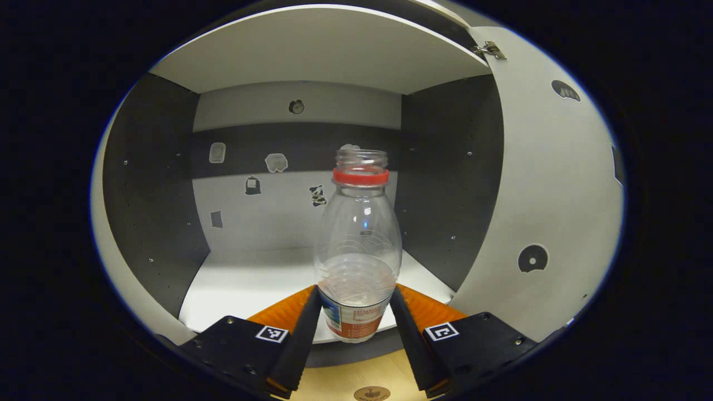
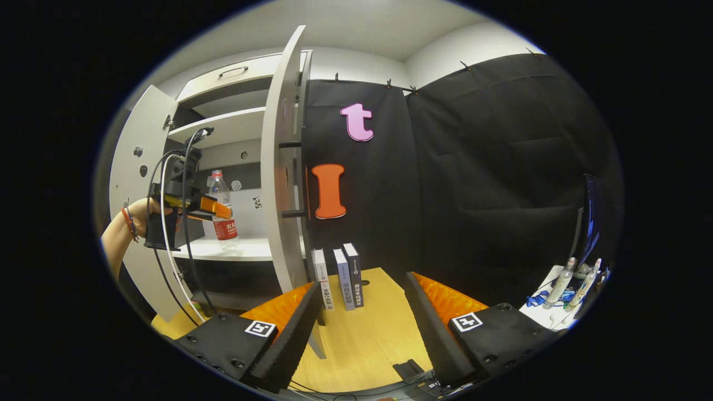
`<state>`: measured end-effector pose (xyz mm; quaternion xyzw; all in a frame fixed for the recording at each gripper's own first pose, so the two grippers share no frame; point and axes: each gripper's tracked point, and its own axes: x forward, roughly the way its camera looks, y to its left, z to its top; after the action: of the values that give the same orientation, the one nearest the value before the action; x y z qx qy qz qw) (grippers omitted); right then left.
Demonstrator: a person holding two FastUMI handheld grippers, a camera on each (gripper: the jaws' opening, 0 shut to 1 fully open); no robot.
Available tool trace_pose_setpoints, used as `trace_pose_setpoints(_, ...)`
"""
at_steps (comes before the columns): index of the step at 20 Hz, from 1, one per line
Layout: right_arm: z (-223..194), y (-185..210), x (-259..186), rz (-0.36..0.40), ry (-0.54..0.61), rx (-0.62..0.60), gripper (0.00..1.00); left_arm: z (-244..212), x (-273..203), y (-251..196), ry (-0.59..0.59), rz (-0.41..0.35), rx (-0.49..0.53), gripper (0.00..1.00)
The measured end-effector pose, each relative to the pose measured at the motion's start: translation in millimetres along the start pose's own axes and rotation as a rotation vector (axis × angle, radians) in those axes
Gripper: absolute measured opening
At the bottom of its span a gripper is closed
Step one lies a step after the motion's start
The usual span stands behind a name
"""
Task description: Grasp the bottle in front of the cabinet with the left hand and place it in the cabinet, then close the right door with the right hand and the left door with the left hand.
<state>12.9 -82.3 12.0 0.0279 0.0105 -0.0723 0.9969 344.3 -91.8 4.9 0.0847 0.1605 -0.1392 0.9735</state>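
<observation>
Wood table [image 2: 367, 334] under a grey-and-white cabinet [image 1: 301, 61], black cloth wall behind. Bottle [image 1: 357, 245] stands upright at the front edge of the cabinet shelf [image 1: 245, 284] — left gripper [image 1: 356, 323] clenched on its lower body. Both doors [image 2: 281, 167] open. Right gripper view adds three books [image 2: 340, 275] beside the right door, a hand [image 2: 142, 217] on the left gripper — right gripper [image 2: 362, 328] released, holding nothing.

Both views are sharp, with no motion blur. Straight edges bow strongly toward the rims. Ahead of the left gripper, the cabinet [image 1: 345, 55] is evenly lit from the front, its shelf floor brightest and its side walls dim. Small highlights glint on the bottle [image 1: 357, 245]. Ahead of the right gripper, the wooden table [image 2: 367, 334] is warmly lit, with soft shadows.
</observation>
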Motion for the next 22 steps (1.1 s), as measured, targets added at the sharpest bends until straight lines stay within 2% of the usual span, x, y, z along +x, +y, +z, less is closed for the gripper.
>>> trace_pose_setpoints(5, 0, -2, 6, -0.004, 0.015, 0.004, 0.98, 0, 30, 3, 0.044, 0.005, 0.025, 0.75)
trace_pose_setpoints(8, 0, -1, 6, -0.006, 0.014, -0.010, 0.99, 3, 37, 3, 0.030, 0.029, 0.022, 0.75)
trace_pose_setpoints(12, -3, -5, 7, -0.012, 0.018, -0.008, 0.99, -8, 42, -3, 0.065, 0.010, -0.013, 0.76)
trace_pose_setpoints(19, -3, -11, 0, -0.014, 0.010, -0.018, 1.00, -16, 47, 3, 0.086, 0.026, -0.045, 0.76)
trace_pose_setpoints(22, -3, -11, -5, -0.010, 0.010, -0.015, 0.99, -19, 42, 3, 0.094, 0.040, -0.026, 0.83)
